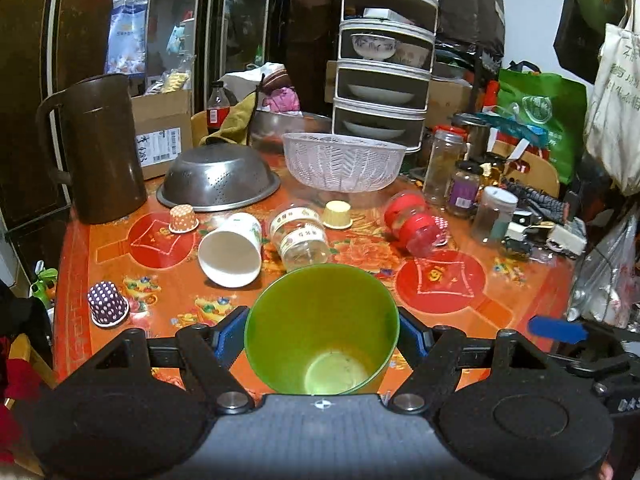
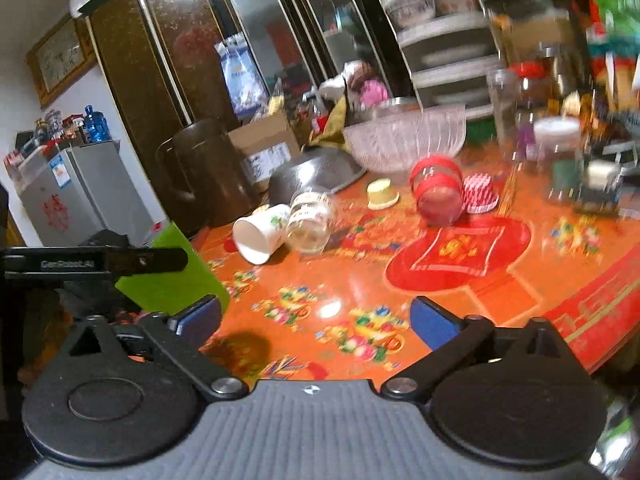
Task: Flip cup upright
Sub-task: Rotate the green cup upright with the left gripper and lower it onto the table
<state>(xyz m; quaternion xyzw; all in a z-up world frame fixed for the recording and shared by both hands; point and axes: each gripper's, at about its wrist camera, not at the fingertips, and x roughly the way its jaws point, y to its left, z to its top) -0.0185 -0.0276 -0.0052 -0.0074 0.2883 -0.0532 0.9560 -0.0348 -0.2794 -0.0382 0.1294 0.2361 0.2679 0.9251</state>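
Note:
My left gripper is shut on a green plastic cup, its blue pads pressing both sides. The cup's open mouth faces away from the camera toward the table, so I look into it. In the right wrist view the green cup shows at the left with the left gripper's black finger across it. My right gripper is open and empty above the orange tablecloth. A white paper cup lies on its side mid-table, also seen in the right wrist view.
A clear jar and a red-banded jar lie on their sides. Small paper cups stand upside down: purple dotted, orange, yellow. A steel colander, white basket, brown jug and jars crowd the back.

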